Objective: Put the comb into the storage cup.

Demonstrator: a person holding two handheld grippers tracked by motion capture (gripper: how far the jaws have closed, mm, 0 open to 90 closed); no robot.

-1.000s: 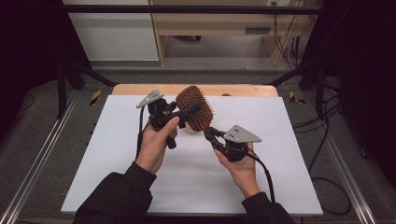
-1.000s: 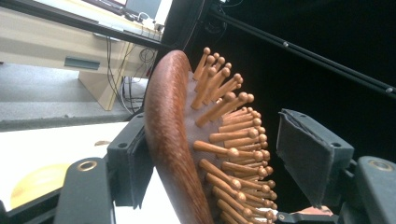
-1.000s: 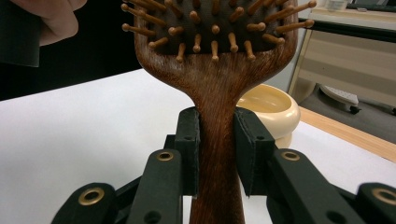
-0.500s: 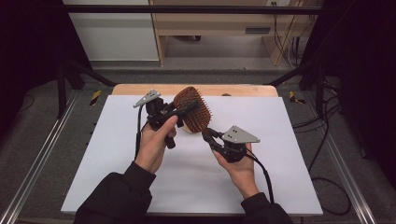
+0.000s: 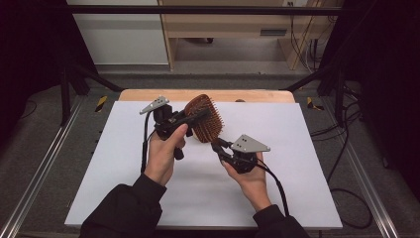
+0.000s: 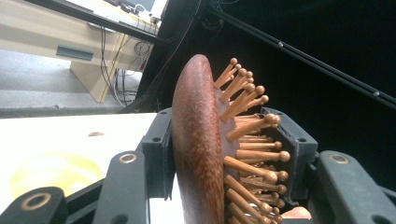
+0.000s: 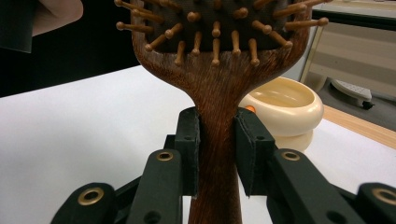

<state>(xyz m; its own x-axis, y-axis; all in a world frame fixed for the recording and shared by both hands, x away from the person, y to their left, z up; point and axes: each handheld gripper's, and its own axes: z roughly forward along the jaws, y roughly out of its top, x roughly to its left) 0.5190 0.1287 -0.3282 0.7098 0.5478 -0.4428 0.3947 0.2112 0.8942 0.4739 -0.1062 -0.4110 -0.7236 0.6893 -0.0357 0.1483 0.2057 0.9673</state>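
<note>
Left tongs just closed on wooden hairbrush head; right tongs clamp its handle. Brush held aloft, head pointing away. Right gripper view reveals cream bowl behind.

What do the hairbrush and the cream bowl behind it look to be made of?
Hairbrush: reddish-brown wood, smooth finish, visible grain; round-tipped pins look wooden too. Bowl: glossy cream surface with soft highlights, probably glazed ceramic or plastic; the look leaves it open.
</note>
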